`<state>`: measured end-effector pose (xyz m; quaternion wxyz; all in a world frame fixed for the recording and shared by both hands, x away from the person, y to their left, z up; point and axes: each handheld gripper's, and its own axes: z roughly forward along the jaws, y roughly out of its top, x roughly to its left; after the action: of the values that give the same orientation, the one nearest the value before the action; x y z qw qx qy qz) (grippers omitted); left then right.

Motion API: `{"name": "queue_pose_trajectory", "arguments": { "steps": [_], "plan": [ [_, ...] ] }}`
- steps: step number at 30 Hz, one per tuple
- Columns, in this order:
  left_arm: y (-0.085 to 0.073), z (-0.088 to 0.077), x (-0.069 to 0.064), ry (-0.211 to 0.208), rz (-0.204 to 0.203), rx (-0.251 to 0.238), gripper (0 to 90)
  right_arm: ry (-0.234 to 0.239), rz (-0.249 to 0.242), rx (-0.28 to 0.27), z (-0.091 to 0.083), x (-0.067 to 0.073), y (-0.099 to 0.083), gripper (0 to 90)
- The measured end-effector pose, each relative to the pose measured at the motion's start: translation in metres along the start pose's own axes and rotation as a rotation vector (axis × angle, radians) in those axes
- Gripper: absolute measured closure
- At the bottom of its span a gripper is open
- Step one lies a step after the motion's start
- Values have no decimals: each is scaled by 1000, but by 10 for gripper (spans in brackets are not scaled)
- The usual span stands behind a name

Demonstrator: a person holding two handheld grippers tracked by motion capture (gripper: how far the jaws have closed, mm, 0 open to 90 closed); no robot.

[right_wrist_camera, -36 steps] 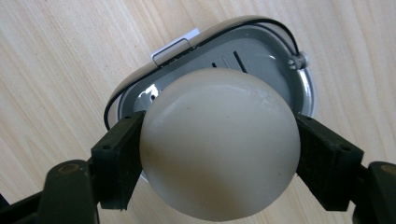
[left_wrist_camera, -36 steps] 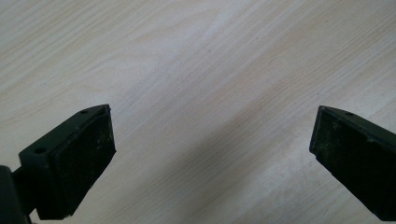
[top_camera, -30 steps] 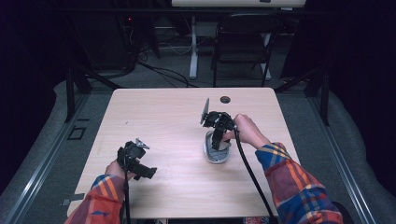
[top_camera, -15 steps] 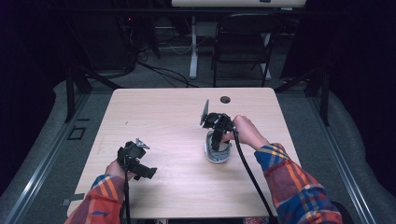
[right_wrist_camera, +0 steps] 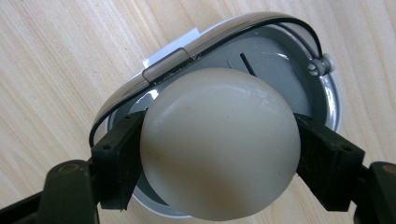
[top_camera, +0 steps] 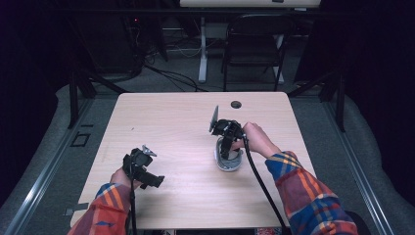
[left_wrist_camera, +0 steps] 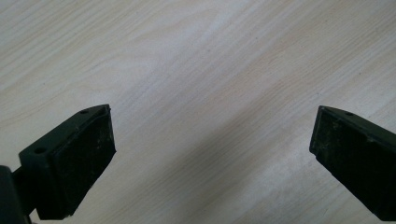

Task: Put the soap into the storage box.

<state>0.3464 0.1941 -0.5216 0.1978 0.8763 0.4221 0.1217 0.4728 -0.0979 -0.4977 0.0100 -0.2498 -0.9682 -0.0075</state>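
High view: a pale wooden table (top_camera: 186, 122) is seen, with a small round dark hole (top_camera: 236, 104) set close to its far edge, right of the middle. Beyond the far edge, a dark folding chair (top_camera: 254, 46) is stood on the grey floor.

Two forearms in plaid sleeves are brought in over the near edge. The right gripper (top_camera: 226, 152) is held toward the right half of the table, about midway between the near and far edges, with its jaws pointed downward. The left gripper (top_camera: 149, 178) is held near the near left corner, well apart from the right one, with nothing between its jaws.

A small oval grey dish (top_camera: 230, 161) with a silvery rim is placed on the tabletop directly under the right gripper. In the right gripper view the dish (right_wrist_camera: 275, 51) is seen behind a pale, cream-coloured egg-shaped ball (right_wrist_camera: 219, 144), and a thin black wire is run round its rim.

The ball is clamped at its two sides by the black pads of the right gripper (right_wrist_camera: 219, 158), just above the dish; whether it touches the dish cannot be told.

In the left gripper view the jaws of the left gripper (left_wrist_camera: 210, 154) are spread wide over bare wood.
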Motion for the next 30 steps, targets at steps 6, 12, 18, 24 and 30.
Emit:
{"name": "queue_pose_trajectory", "arguments": {
  "steps": [6,12,18,24,30],
  "plan": [
    [0,0,0,-2,-1,-1,1,-7,0,-2,3,1,-1,233],
    [0,0,0,-3,0,1,1,-9,-1,7,6,1,-1,231],
    [0,1,0,-4,1,4,1,-10,-4,-2,1,1,-4,227],
    [0,1,-1,-3,1,6,1,-15,-5,-44,-12,2,-10,180],
    [0,1,-1,-3,2,8,1,-19,-38,-112,-27,9,-19,144]
  ]
}}
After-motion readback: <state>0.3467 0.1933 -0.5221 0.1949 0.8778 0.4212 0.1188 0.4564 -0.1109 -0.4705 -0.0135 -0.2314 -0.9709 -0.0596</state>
